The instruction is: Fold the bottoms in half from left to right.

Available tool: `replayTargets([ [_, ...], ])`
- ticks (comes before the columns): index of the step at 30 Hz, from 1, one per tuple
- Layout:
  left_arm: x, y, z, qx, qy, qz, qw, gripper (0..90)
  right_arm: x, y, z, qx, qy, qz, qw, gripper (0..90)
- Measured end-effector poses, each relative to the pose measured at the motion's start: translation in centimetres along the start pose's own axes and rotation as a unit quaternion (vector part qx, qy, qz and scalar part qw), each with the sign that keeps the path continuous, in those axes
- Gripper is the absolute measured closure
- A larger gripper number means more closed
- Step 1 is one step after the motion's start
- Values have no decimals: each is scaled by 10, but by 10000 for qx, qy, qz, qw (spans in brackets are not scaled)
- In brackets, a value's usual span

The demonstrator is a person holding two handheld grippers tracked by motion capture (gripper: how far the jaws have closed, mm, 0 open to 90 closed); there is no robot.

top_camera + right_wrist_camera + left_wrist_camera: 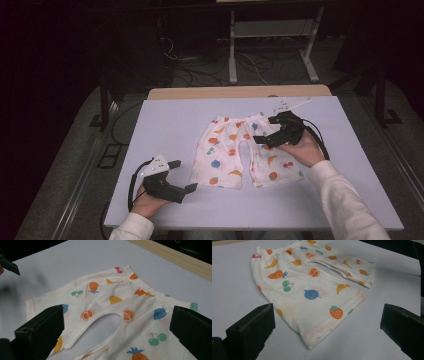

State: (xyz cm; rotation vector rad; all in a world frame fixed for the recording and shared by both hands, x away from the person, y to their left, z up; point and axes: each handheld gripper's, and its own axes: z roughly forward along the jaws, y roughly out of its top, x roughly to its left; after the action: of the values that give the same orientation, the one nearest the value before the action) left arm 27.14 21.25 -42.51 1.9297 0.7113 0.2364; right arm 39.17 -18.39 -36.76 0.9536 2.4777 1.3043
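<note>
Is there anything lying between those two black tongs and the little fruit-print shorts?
Nothing visible. The shorts lie flat on bare table. The left tongs are open beside one leg hem, the right tongs open over the other leg.

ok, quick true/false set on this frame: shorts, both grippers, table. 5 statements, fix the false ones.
1. The fruit-print shorts lie spread flat on the white table. True.
2. The left gripper is clamped on a leg hem. False: its jaws stand wide open beside the shorts, with bare table between them and the hem.
3. The right gripper hovers over the shorts with its jaws open. True.
4. The shorts are folded in half. False: both legs lie side by side, unfolded.
5. The waistband lies at the far side from the person. True: the leg openings face the person.
</note>
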Motion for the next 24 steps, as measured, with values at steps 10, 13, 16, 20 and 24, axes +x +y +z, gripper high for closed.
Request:
replayTargets([
  [10,-1,0,0,-10,-9,7,10000,0,-8,13,11,36,58,58,10000,0],
  [13,-1,0,-1,-17,-10,21,10000,0,-11,14,18,55,68,102,9999,0],
  [16,-1,0,-1,-16,-20,16,10000,0,-14,16,23,65,66,146,9999,0],
  [20,-1,0,0,-4,-43,24,10000,0,-17,20,29,98,50,142,9998,0],
  [24,-2,0,0,-5,-52,27,10000,0,-20,26,36,151,38,152,9998,0],
])
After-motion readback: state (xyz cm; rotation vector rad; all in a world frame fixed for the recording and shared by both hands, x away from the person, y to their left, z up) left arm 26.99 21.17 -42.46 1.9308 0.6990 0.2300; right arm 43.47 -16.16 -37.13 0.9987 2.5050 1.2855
